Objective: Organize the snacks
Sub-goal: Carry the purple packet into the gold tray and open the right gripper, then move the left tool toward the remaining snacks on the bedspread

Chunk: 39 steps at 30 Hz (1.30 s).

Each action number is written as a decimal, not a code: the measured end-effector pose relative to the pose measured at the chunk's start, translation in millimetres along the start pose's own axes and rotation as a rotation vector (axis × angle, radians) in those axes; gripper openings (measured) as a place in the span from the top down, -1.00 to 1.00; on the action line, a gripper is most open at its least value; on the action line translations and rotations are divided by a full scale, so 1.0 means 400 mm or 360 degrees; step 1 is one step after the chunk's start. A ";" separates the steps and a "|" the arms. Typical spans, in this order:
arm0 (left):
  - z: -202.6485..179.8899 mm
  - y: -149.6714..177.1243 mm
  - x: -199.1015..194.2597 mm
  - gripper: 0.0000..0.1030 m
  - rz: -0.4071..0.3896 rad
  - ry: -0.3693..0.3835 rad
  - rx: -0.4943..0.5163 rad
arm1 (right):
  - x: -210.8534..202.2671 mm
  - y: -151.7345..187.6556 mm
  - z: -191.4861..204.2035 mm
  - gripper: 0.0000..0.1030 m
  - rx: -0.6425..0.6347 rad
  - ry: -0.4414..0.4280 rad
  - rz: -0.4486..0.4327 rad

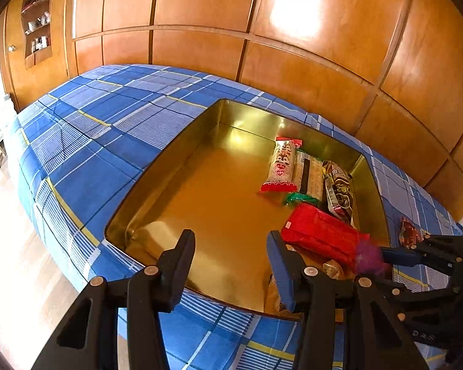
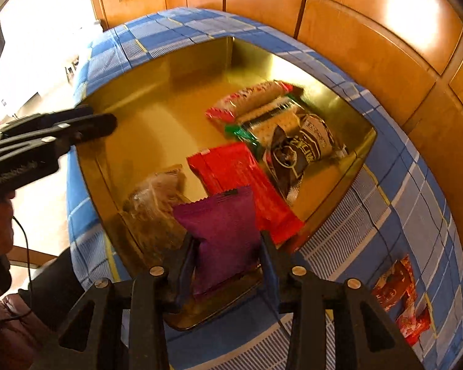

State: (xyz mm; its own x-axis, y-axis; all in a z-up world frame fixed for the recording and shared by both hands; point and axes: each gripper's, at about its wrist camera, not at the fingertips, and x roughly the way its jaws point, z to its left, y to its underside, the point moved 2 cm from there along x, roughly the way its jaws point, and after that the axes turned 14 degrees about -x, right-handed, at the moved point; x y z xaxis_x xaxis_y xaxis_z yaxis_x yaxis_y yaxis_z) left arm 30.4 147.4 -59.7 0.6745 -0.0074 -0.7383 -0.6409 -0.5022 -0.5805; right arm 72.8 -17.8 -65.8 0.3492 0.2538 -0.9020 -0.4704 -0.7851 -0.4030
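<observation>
A gold tin lies on the bed. Along its right side rest a red-and-white cartoon packet, a cracker pack, a dark brown bag, a flat red packet and a clear bag of brown snacks. My right gripper hangs over the tin's near corner, its pads against both sides of a purple packet. My left gripper stands open and empty above the tin's near rim.
A blue plaid sheet covers the bed. One red snack packet lies on it outside the tin, to the right. Wooden wall panels rise just behind the bed. A person's hand shows at the lower left.
</observation>
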 end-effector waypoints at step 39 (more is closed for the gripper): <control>-0.098 0.047 -0.056 0.05 -0.0047 0.0027 0.0217 | -0.143 0.061 0.011 0.07 0.0172 0.0106 -0.0319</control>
State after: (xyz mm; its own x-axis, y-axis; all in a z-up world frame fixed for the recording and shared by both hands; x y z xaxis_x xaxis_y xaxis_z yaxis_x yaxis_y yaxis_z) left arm 17.5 104.4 -40.5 0.6993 -0.0095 -0.7148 -0.6637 -0.3802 -0.6442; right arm 37.7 -48.8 -24.5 0.4954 0.3580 -0.7915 -0.4692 -0.6566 -0.5906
